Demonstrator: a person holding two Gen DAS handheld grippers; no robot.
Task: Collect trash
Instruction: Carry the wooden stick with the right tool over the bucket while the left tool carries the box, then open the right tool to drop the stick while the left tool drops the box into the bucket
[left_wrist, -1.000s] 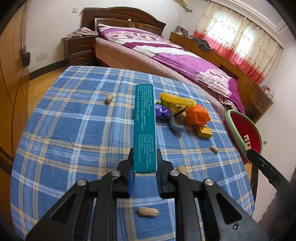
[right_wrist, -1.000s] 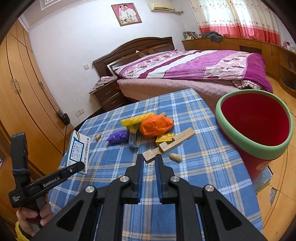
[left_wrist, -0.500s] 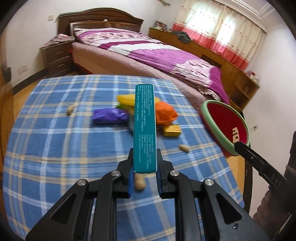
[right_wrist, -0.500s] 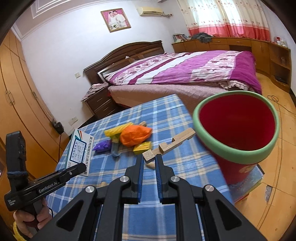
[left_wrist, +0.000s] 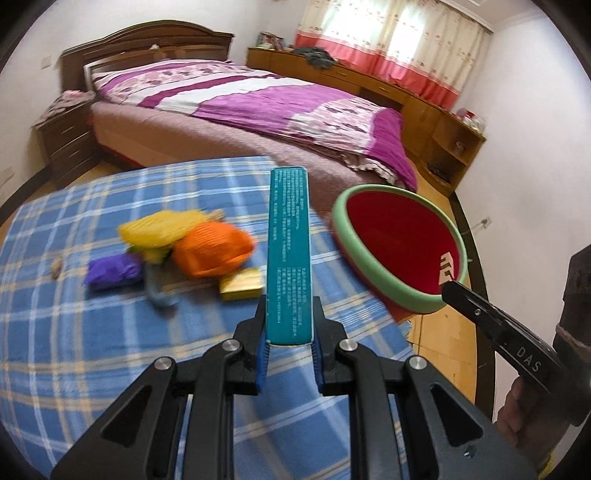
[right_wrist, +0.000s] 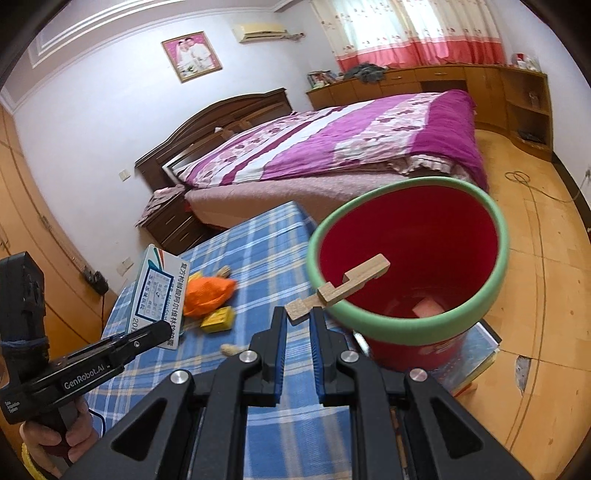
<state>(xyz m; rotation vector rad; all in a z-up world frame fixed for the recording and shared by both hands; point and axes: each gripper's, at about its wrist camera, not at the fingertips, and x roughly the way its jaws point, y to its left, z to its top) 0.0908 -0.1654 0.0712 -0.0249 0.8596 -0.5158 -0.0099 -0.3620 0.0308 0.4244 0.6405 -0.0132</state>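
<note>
Red bin (left_wrist: 399, 236) now nearer, orange bag (left_wrist: 212, 251), yellow block (left_wrist: 242, 289) beside.

Bedroom w/ purple-quilted bed (left_wrist: 236, 99), red curtains (right_wrist: 413, 33), wood floor (right_wrist: 546, 258)

box (left_wrist: 288, 254): teal | bin (right_wrist: 498, 236): red, green rim | tablecloth (left_wrist: 92, 332): blue plaid | bedspread (right_wrist: 332, 147): purple-white floral
</note>
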